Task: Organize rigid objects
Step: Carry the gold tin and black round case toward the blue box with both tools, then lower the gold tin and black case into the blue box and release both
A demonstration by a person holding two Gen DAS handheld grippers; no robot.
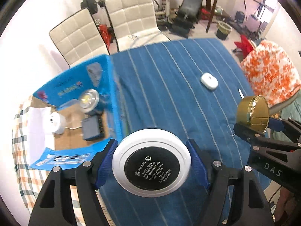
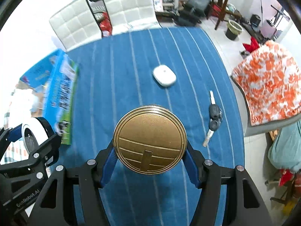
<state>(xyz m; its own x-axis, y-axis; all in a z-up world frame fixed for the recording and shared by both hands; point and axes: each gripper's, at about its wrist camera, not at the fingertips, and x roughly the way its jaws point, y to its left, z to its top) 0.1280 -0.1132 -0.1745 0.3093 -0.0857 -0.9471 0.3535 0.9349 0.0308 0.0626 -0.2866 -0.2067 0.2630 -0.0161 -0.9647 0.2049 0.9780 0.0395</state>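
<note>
Blue-padded jaws of the left gripper (image 1: 151, 164) are clamping a round white jar (image 1: 151, 163) by its sides, its black labelled base facing the camera, the jaws standing partly apart around it. The right gripper (image 2: 149, 153) is doing the same with a round gold tin (image 2: 150, 140), its jaws pressing on opposite edges and its ridged flat face turned toward the lens. Both containers are hanging in the air above the surface, which is lying under a blue cloth with pale stripes (image 2: 122, 79).

In the left wrist view, the gold tin (image 1: 253, 114) is showing at the right edge, gripped by the other tool, well apart from the white jar.

Beyond the jaws, a white oval case (image 2: 164, 75) is resting on the cloth toward the far side. Two keys with dark heads (image 2: 214, 117) are lying near the cloth's right edge, touching each other.

At the left edge of the surface, an open blue cardboard box (image 1: 111, 86) is sitting with several things inside: a silver round lamp-like object (image 1: 88, 100), a white cylindrical item (image 1: 56, 123) and a dark grey rectangular block (image 1: 92, 129).

Two white padded chairs (image 1: 131, 17) are standing behind the surface, and an orange-and-white patterned cloth (image 2: 269, 81) is draping over something at the right.
</note>
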